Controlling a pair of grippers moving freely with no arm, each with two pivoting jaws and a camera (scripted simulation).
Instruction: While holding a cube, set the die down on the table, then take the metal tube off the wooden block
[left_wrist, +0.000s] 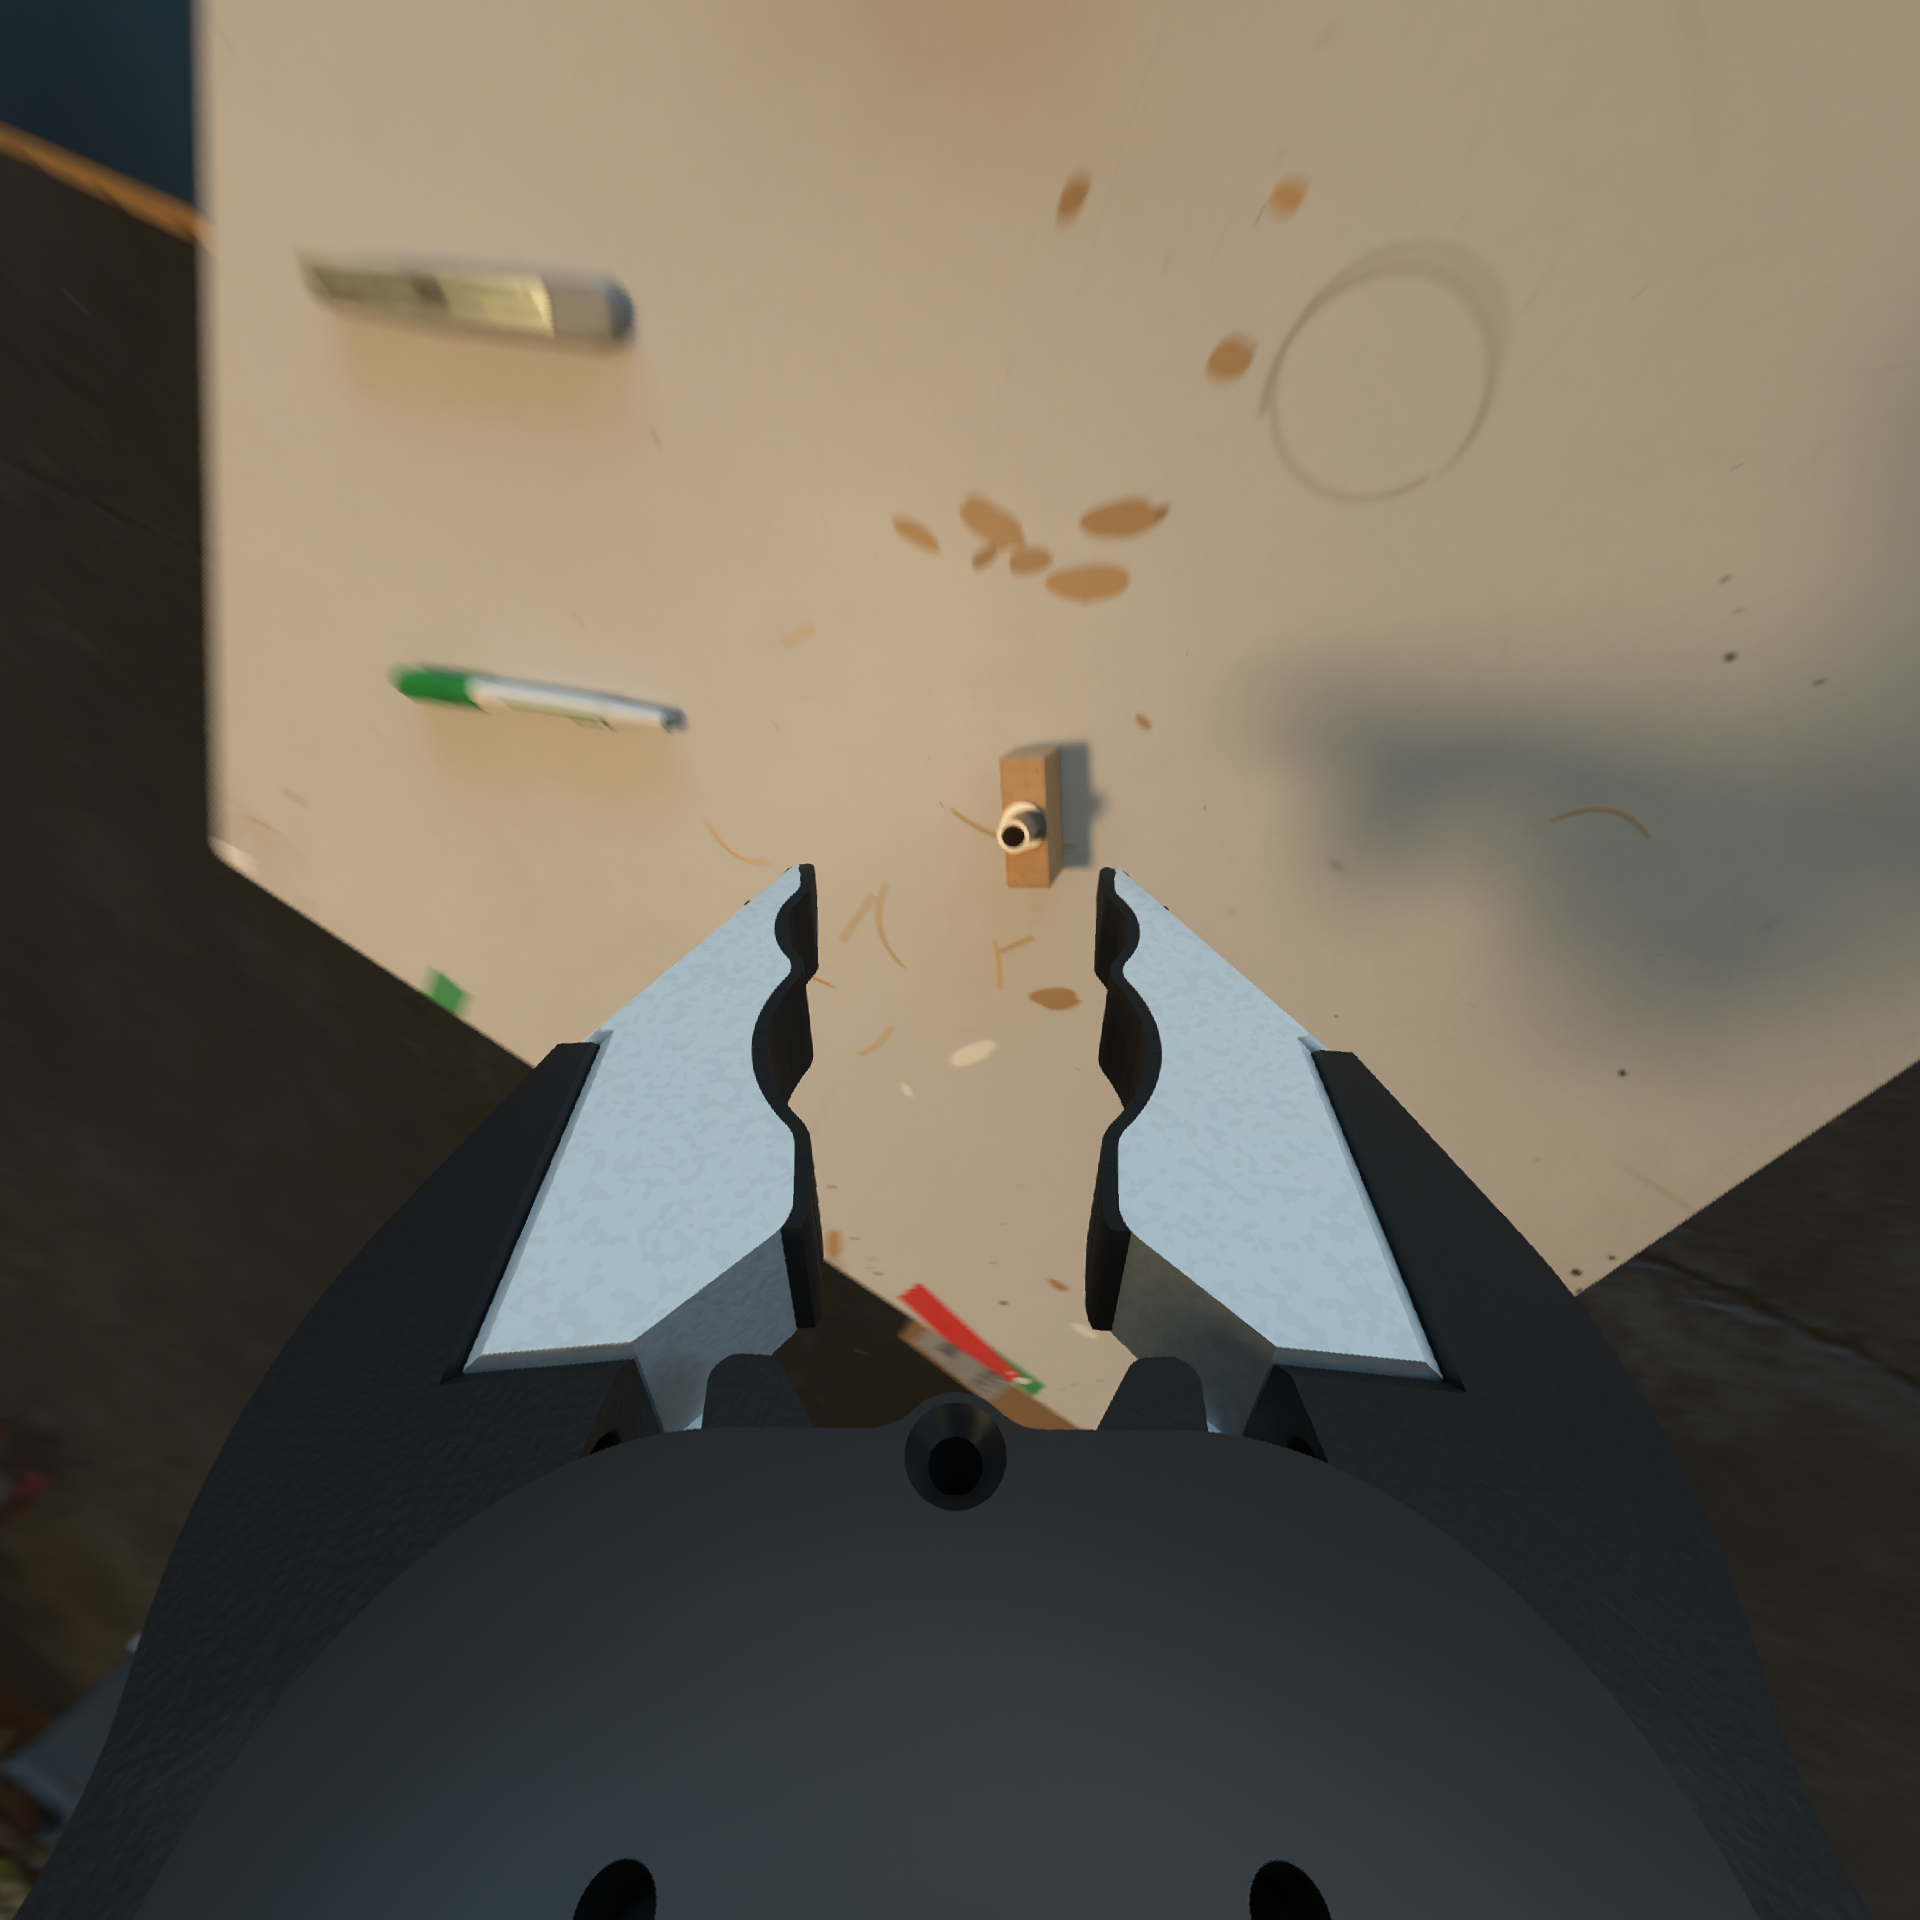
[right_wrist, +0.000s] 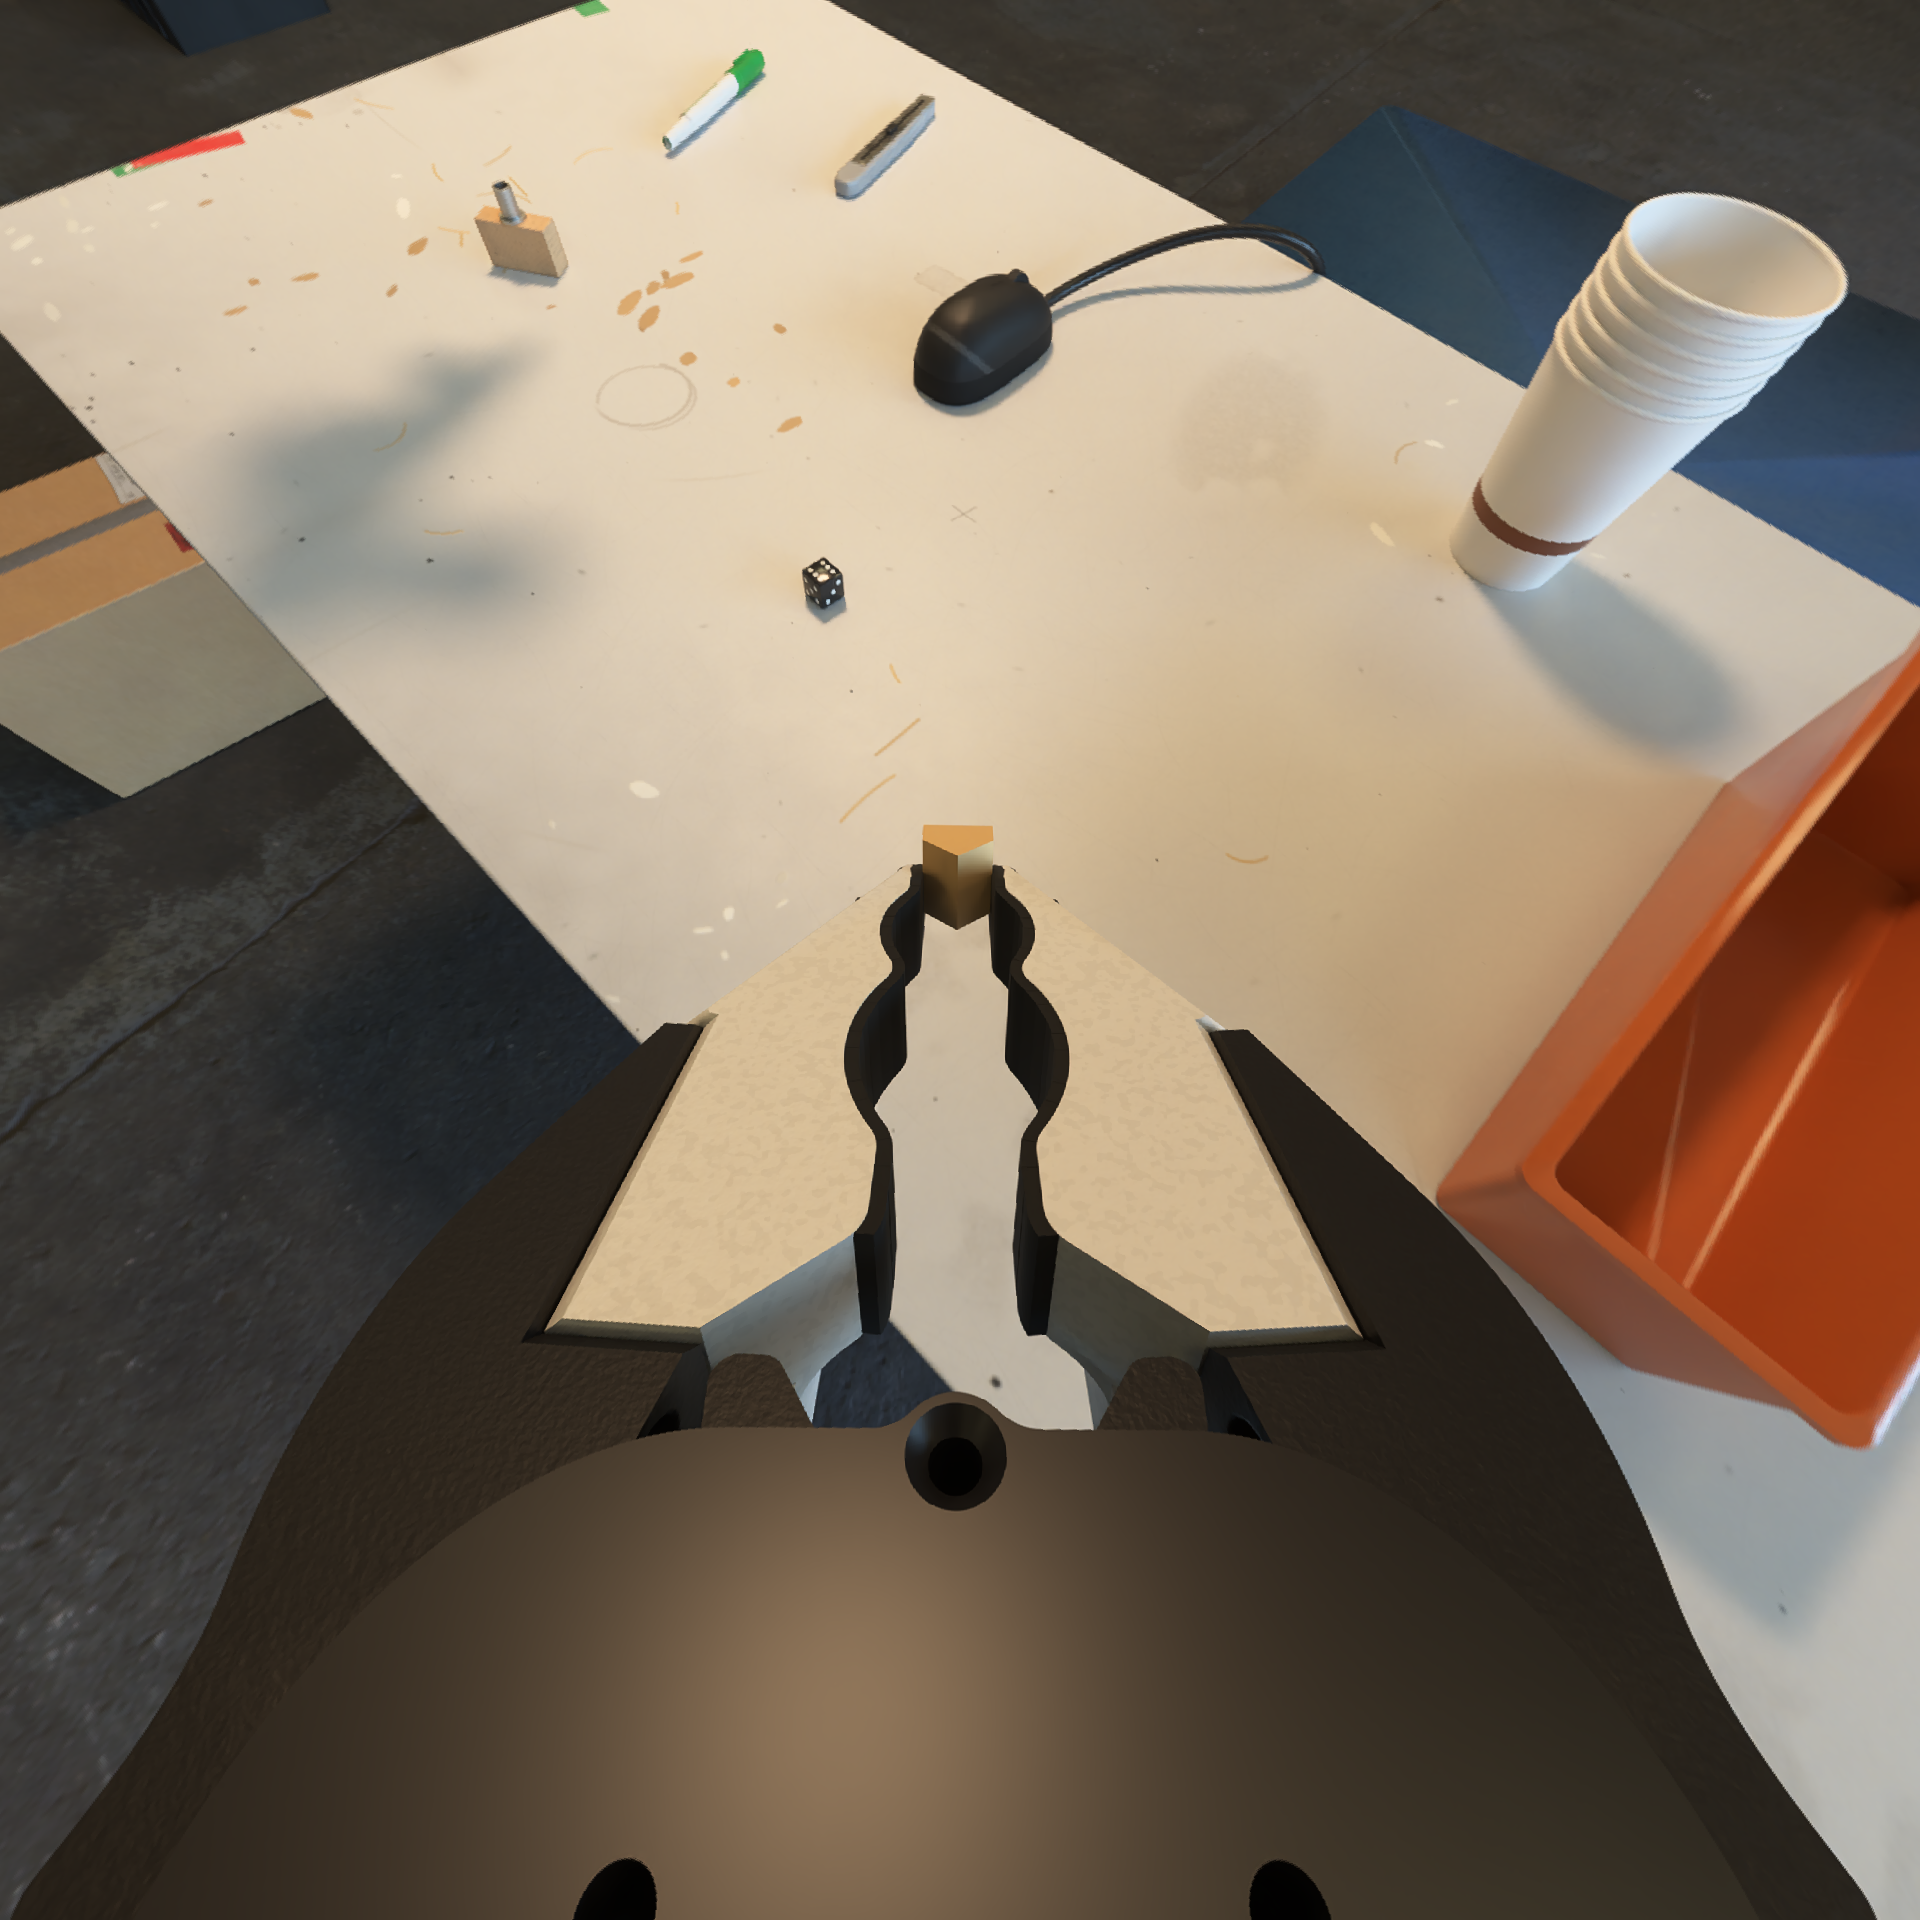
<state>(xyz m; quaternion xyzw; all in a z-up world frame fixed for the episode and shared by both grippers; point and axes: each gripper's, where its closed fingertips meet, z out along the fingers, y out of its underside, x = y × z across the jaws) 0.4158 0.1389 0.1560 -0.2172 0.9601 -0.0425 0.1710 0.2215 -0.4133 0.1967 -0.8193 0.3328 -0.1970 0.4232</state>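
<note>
Wooden cube (right_wrist: 957, 871) pinched by right gripper (right_wrist: 957, 883); left gripper (left_wrist: 956, 883) spread above metal tube (left_wrist: 1019, 828); die (right_wrist: 823, 584) on table (right_wrist: 1143, 675).

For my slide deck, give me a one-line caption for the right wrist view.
Right hand-held gripper holds a cube above the table; die sits ahead.

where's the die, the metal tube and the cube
die (right_wrist: 823, 583): right wrist view, its top face
metal tube (left_wrist: 1017, 828): left wrist view, its open end
cube (right_wrist: 957, 874): right wrist view, front corner
</note>
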